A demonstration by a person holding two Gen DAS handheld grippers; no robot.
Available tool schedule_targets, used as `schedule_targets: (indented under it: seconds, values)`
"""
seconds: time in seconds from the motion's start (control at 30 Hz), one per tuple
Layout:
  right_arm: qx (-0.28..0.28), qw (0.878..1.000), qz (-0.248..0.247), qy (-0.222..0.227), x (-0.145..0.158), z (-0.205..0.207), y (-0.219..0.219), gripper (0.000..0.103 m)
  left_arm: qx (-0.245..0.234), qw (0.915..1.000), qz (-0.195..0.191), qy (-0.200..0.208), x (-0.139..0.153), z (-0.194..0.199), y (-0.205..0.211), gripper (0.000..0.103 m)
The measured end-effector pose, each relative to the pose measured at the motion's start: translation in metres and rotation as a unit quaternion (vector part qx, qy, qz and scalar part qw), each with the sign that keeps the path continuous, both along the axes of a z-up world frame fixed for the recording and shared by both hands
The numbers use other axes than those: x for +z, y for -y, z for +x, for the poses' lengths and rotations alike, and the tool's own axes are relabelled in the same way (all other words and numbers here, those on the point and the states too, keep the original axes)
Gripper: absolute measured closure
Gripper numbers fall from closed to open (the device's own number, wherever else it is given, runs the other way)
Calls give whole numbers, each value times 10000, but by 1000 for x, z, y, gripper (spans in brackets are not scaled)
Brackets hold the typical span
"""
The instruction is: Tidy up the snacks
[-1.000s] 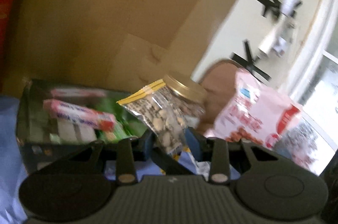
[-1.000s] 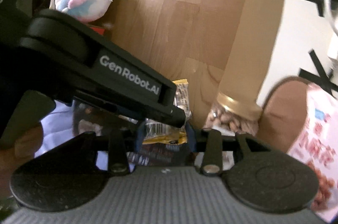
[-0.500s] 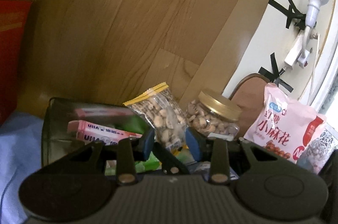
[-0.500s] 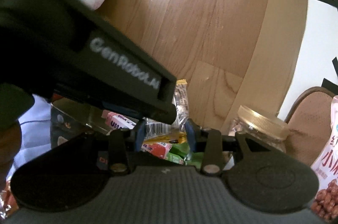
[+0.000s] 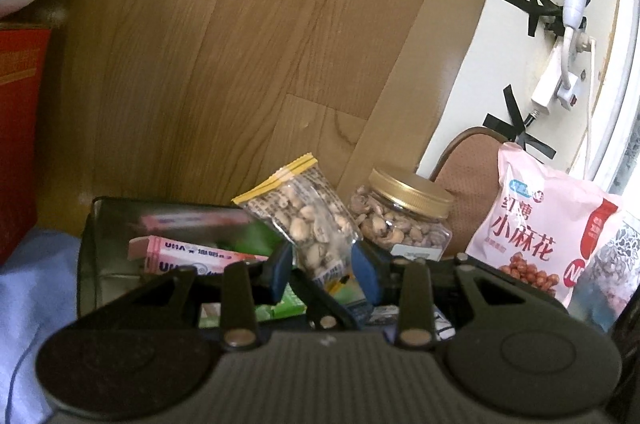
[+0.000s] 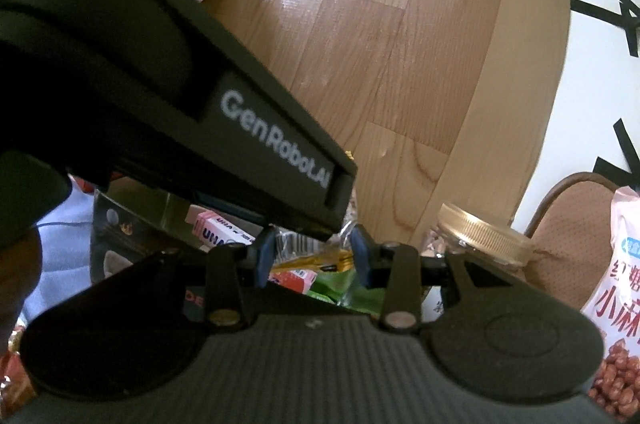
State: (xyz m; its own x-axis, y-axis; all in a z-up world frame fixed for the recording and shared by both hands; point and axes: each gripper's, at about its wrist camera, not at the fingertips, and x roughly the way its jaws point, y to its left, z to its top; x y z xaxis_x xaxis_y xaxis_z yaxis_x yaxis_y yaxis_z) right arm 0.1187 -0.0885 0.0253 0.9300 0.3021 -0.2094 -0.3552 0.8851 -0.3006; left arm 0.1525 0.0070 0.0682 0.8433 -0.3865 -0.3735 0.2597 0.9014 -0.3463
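Observation:
My left gripper (image 5: 323, 270) is shut on a clear nut packet with a yellow top (image 5: 304, 214), held upright above a dark tin box (image 5: 93, 236). The box holds a pink candy pack (image 5: 182, 256) and green packets (image 5: 280, 306). My right gripper (image 6: 313, 258) sits close beside the left one, its blue fingers around the packet's yellow lower end (image 6: 316, 258); contact is unclear. The left gripper's black body (image 6: 160, 96) hides much of the box (image 6: 108, 220) in the right wrist view.
A gold-lidded jar of nuts (image 5: 404, 220) stands right of the box, also in the right wrist view (image 6: 476, 236). A pink snack bag (image 5: 544, 232) leans further right. A brown chair back (image 5: 468, 176), a red box (image 5: 18, 128) and a wood-pattern board (image 5: 240, 64) surround.
Both grippers moved with the nut packet toward and over the tin box. The view steadied and tilted, and the box's contents now sit under the packet.

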Motion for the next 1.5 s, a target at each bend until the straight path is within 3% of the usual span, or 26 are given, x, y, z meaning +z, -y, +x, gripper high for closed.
schedule_targets:
  seconds: [1.0, 1.1, 1.17, 1.5]
  values:
    - [-174, 9998, 49, 106, -13, 11, -4, 58, 259, 9991, 169, -288, -10, 8, 1, 69]
    - [-267, 9993, 57, 243, -17, 10, -6, 49, 323, 9988, 214, -314, -10, 8, 0, 65]
    - [-295, 9988, 47, 387, -19, 7, -6, 36, 397, 9984, 255, -322, -11, 8, -1, 60]
    - [4, 9980, -50, 635, -24, -9, -10, 36, 699, 9958, 523, -286, -12, 9, -3, 53]
